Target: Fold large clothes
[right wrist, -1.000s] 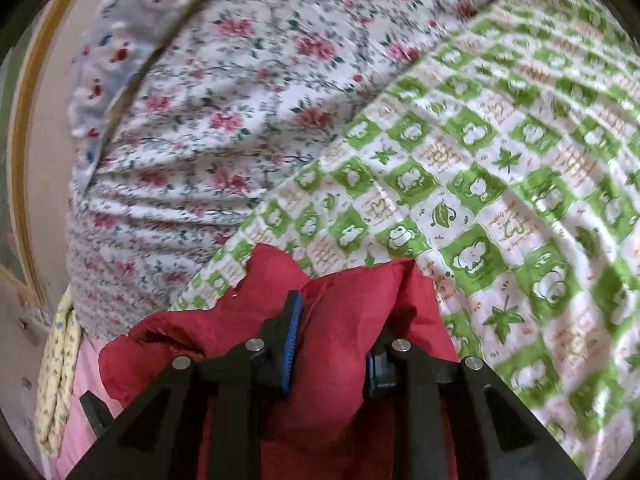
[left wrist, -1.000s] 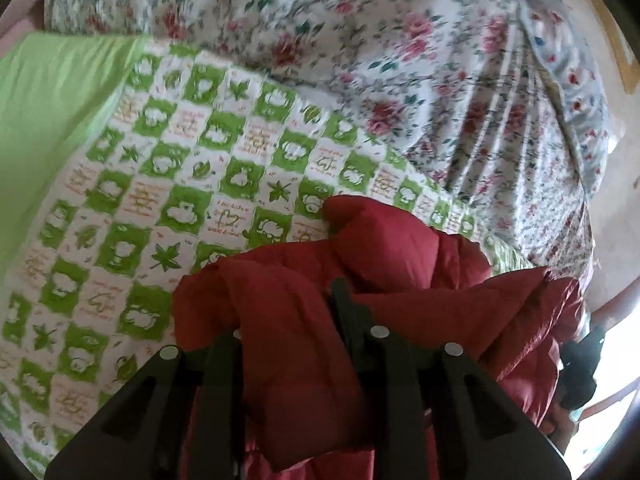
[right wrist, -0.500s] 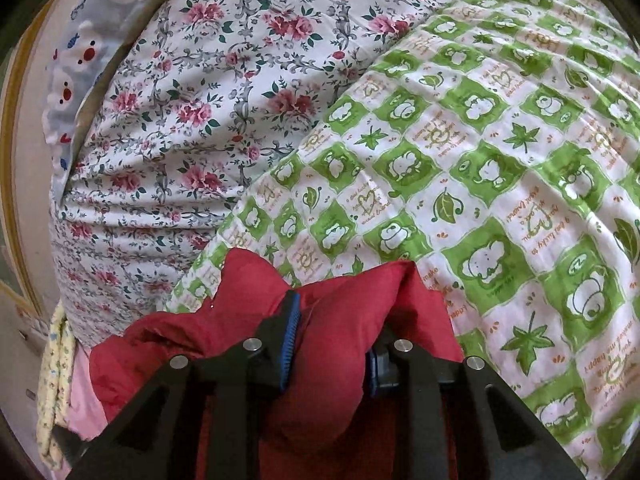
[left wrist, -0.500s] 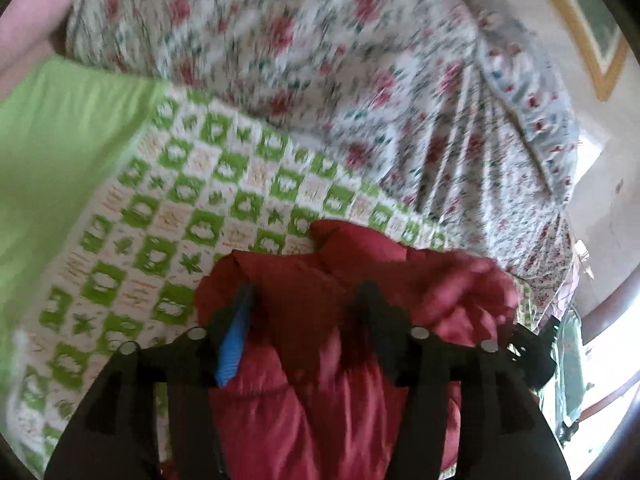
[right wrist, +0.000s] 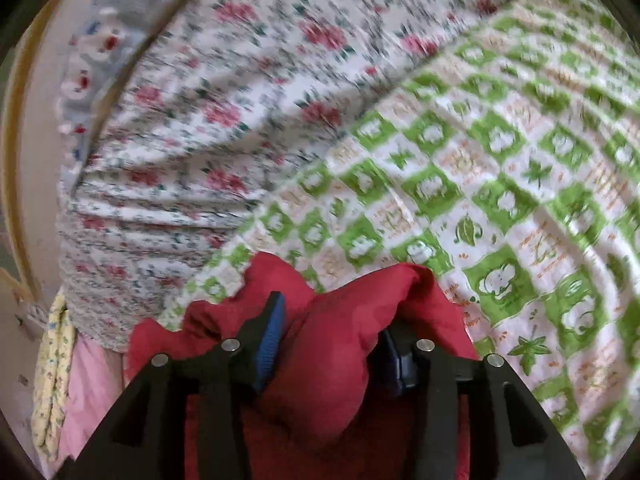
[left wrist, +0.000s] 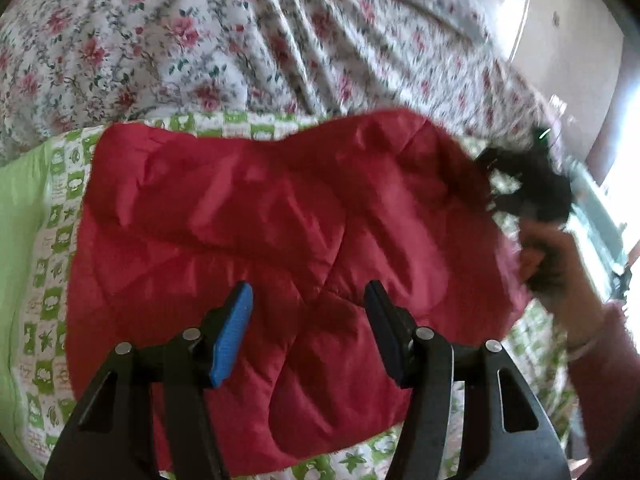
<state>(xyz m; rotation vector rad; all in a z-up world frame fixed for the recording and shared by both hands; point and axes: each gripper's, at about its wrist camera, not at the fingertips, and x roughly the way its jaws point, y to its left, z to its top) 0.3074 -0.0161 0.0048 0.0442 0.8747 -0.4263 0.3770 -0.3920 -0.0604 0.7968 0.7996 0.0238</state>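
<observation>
— Red quilted jacket: where is it lying?

— I see it folded into a block on the green-checked sheet, with the floral bedspread bunched just behind it.

— Your grippers?

— My left gripper hovers above the jacket, tilted down, jaws apart with nothing pinched between them. My right gripper has just been opening; a puffy fold of the jacket sits between its pads, though I cannot tell whether they press on it.

— Anything unclear?

— In the left view a hand at the jacket's far edge is blurred, and the dark thing it holds is hard to make out.
</observation>
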